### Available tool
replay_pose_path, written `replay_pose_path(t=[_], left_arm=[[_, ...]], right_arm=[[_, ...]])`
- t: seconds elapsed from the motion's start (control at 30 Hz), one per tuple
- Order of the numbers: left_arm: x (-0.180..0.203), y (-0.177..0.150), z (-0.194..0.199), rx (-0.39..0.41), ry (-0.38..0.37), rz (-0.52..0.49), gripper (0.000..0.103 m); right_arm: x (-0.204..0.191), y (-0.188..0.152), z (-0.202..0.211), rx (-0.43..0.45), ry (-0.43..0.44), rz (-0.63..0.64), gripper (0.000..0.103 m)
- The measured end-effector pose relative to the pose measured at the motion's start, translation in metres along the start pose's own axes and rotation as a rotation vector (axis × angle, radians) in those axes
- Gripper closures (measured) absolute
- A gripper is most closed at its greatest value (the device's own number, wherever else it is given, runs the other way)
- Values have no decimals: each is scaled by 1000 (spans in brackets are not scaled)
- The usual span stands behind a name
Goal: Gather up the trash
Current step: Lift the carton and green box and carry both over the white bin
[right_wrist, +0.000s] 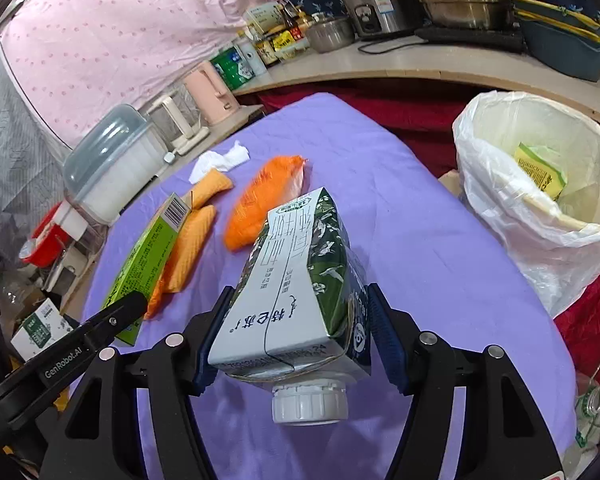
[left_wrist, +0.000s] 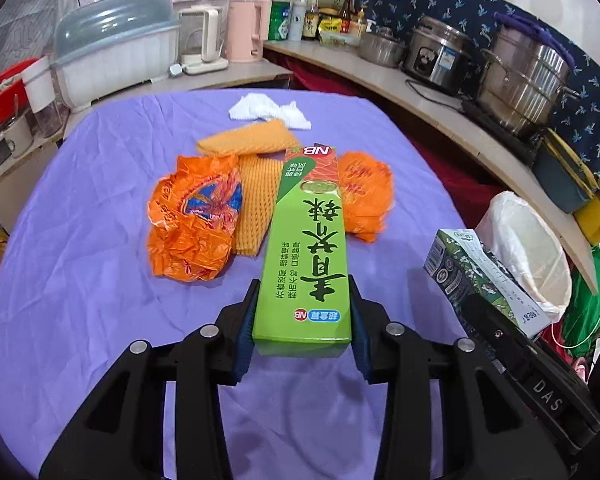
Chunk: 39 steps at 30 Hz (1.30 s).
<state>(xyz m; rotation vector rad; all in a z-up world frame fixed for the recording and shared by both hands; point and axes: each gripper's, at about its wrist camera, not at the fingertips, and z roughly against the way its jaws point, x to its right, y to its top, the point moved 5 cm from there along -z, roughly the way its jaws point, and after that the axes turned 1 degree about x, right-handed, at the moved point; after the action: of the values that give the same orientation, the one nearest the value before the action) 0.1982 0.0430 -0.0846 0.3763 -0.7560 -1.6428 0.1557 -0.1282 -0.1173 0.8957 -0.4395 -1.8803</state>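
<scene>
Tongs (left_wrist: pixel 303 312) w/ green box (left_wrist: pixel 306 240), clamped.

1. I see a long green box (left_wrist: pixel 305 248) held up off the purple cloth.
2. A milk carton (right_wrist: pixel 300 292) with a white cap is tilted, cap toward me.
3. Orange wrappers (left_wrist: pixel 192 220), yellow nets (left_wrist: pixel 256 204) and a white tissue (left_wrist: pixel 268 111) lie on the cloth.

A green-and-white milk carton (right_wrist: pixel 300 288), its white cap toward the camera, is clamped between the closing jaws of the right gripper (right_wrist: pixel 296 332) above the purple tablecloth (right_wrist: pixel 420 240). A lined waste bin (right_wrist: pixel 512 200) is seen at the right, a green box (right_wrist: pixel 148 264) at the left.
</scene>
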Motion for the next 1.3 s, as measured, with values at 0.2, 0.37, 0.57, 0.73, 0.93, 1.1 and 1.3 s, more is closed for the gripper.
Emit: replay_pose_path(t=[0.2,0.37,0.57,0.73,0.93,1.1,1.3], left_arm=[[19,3,33,55,-28,-27,65],[47,4,54,85,-59,-71,65],[92,-2,63,93,-104,-140,65],[132,-9,61,82,-140,-198,65],[188,-19,49,61,-182,-282,65],[238,-27,33,34,-225,-350,65],[287,-31,4,5,-261,-402,65]], right_arm=[[3,6,36,60,14,-4,41],[13,9,65,110,10,-13,41],[39,15,96,165,-11,-47,41],[73,22,120,213,-46,-90,41],[121,26,143,256,-99,-152,41],[169,31,160,290,-154,-215,41],[216,40,167,309,-206,-266,41]])
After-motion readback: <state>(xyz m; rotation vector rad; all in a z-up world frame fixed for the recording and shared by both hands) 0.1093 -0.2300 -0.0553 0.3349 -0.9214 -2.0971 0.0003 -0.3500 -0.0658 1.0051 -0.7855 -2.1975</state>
